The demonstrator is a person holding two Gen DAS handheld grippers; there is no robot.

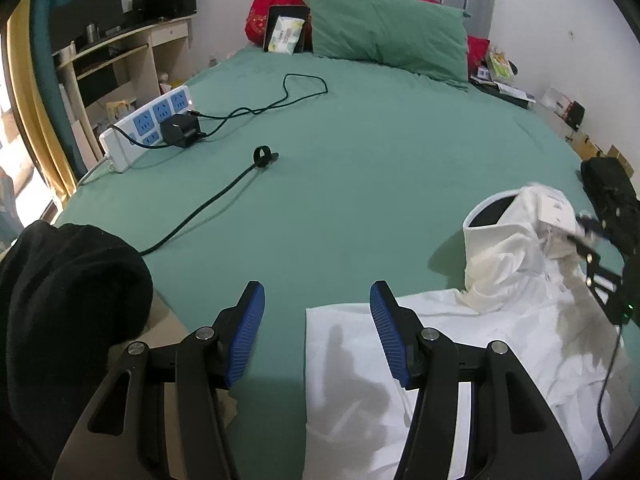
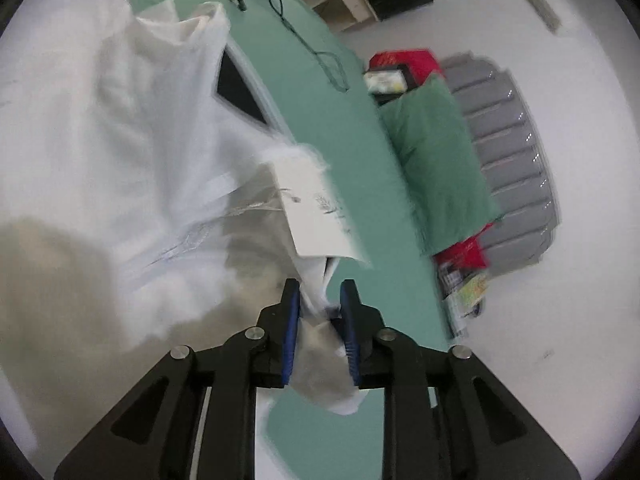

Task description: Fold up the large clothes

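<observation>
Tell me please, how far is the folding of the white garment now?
Early. Done: the white garment lies partly spread on the green bed. In hand: the right gripper pinches a bunch of its fabric by the paper tag; the left gripper is open and holds nothing. Left: no neat fold shows yet.

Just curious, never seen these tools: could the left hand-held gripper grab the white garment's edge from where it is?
Probably yes: the left hand-held gripper is open above the white garment, with nothing between them.

green bed (image 1: pixel 360 152) with white garment (image 1: pixel 460 360), power strip (image 1: pixel 148 124), pillow (image 1: pixel 388 32)
</observation>
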